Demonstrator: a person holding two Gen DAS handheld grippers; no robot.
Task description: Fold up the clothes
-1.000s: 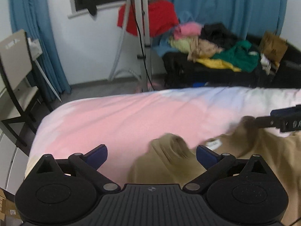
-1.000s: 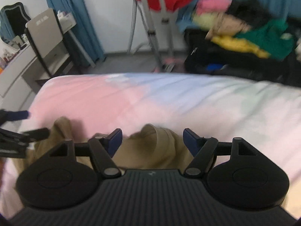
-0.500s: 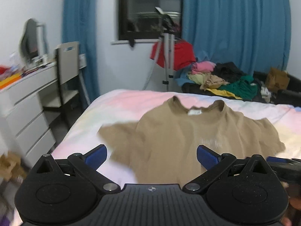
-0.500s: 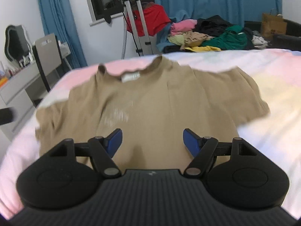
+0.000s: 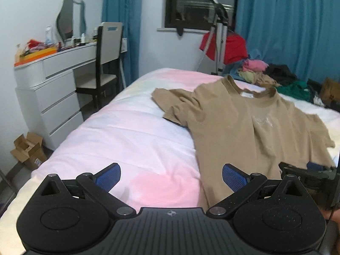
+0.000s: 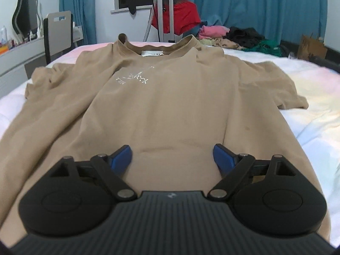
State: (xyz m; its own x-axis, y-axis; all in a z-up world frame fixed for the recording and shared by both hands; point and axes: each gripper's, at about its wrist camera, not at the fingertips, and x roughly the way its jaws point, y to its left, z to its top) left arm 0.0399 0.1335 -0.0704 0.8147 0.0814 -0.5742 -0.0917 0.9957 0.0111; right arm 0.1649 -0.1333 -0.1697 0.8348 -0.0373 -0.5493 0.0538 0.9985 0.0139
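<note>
1. My right claw (image 6: pixel 172 156) has its blue pads spread wide and opening further, low over the hem end of the tan short-sleeved cotton T-shirt (image 6: pixel 170 97); the cloth lies under the gap, not pinched.
2. My left claw (image 5: pixel 171 175) stands apart with nothing in it, over bare bedcover just beside the shirt's hem edge.
3. The T-shirt lies spread face up on the pink-and-white quilted bed (image 5: pixel 131 131), collar toward the far end, both sleeves out to the sides, the left one rumpled.
4. Beyond the bed I see a heap of mixed coloured clothes (image 6: pixel 233 36) and blue curtains (image 6: pixel 265 6).
5. A white dresser (image 5: pixel 51 89) and chair (image 5: pixel 106 57) stand left of the bed.
</note>
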